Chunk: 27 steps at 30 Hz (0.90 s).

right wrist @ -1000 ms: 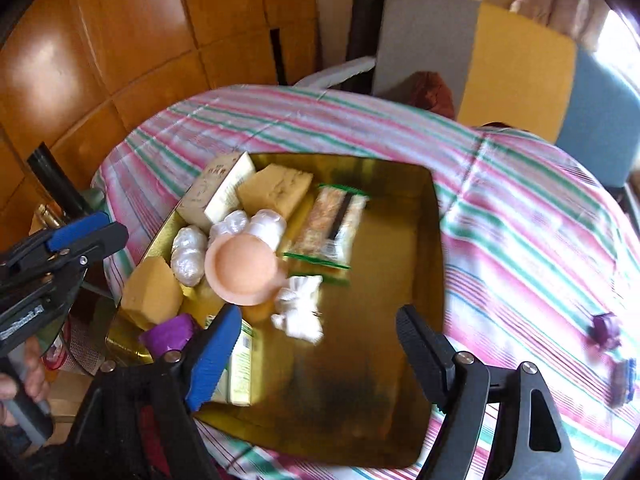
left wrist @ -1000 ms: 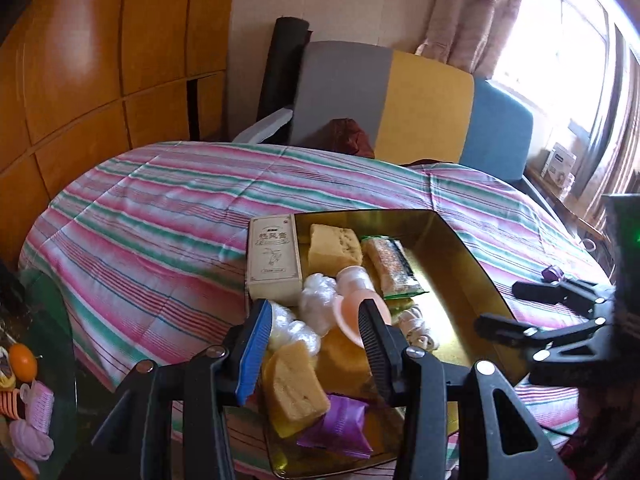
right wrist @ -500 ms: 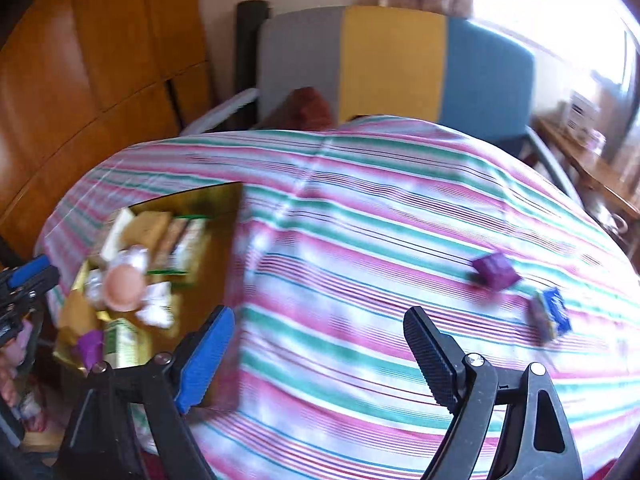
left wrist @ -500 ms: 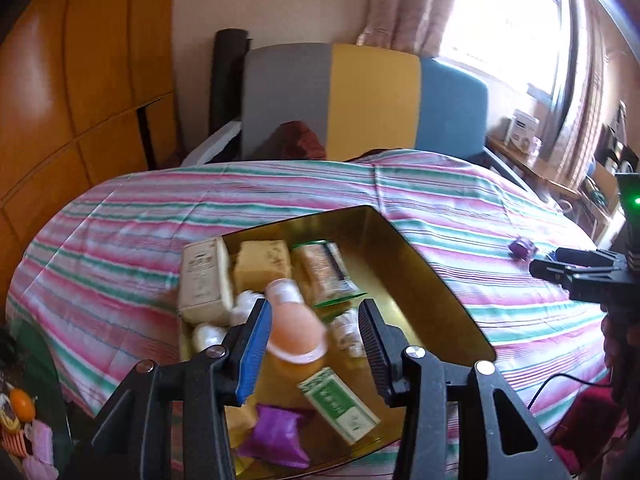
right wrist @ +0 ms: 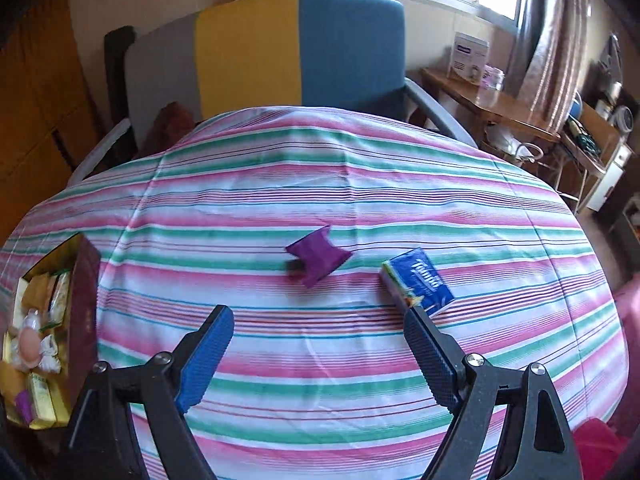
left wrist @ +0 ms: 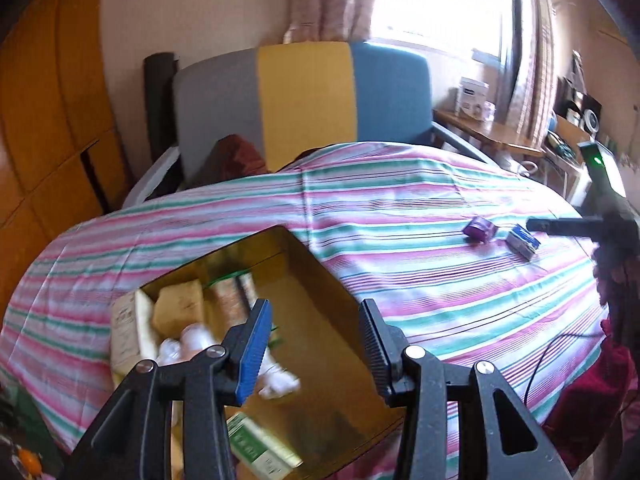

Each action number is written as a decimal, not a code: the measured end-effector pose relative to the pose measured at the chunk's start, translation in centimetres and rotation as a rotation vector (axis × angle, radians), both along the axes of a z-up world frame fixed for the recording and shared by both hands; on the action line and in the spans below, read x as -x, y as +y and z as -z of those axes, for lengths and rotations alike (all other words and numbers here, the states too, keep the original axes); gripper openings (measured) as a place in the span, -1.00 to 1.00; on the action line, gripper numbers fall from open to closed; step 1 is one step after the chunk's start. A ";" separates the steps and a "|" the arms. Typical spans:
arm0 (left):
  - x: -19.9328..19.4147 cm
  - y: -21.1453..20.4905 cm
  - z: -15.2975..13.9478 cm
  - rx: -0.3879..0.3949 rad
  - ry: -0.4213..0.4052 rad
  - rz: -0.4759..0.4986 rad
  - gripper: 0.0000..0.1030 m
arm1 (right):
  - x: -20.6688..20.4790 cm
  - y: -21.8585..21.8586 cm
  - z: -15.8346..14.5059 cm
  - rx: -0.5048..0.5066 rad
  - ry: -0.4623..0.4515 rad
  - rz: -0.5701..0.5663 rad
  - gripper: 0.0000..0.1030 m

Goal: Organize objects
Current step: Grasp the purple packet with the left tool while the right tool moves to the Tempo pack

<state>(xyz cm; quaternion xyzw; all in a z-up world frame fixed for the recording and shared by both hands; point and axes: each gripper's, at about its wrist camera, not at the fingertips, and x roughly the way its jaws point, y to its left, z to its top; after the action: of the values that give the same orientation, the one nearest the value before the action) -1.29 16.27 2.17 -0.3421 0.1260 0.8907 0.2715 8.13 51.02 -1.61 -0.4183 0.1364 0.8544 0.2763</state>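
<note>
A gold tray (left wrist: 316, 280) on the striped tablecloth holds a cream box (left wrist: 128, 328), yellow blocks, snack packets, white wrapped sweets and a green box (left wrist: 260, 446). It also shows at the left edge of the right wrist view (right wrist: 86, 312). A purple packet (right wrist: 318, 256) and a blue tissue pack (right wrist: 420, 282) lie on the cloth; both also show in the left wrist view, the packet (left wrist: 480, 230) and the pack (left wrist: 522, 240). My left gripper (left wrist: 314, 344) is open and empty above the tray. My right gripper (right wrist: 320, 352) is open and empty, just short of the packet and pack.
A grey, yellow and blue chair (right wrist: 260, 52) stands behind the round table. A wooden side table (right wrist: 488, 108) with a white box is at the right under the window. Wooden panels (left wrist: 40, 120) line the left wall.
Both views have swung right, away from the tray. My right gripper now faces the purple packet and blue pack. Both grippers stay open and empty.
</note>
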 end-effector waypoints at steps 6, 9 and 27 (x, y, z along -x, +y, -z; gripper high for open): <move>0.4 4.8 -0.1 0.017 -0.025 0.081 -0.12 | -0.8 6.8 1.8 -0.006 0.025 0.146 0.71; 0.9 7.4 0.1 0.023 -0.064 0.117 -0.12 | -2.7 9.1 3.7 0.074 0.063 0.247 0.71; 7.0 25.2 8.4 -0.150 -0.653 0.179 -0.12 | -5.3 11.5 4.0 0.186 0.124 0.390 0.71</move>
<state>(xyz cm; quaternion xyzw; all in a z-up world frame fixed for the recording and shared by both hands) -8.25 41.48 -6.24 -0.5757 -0.0038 0.7139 0.3987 13.41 62.51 -5.65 -0.3542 0.3094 0.7928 0.3875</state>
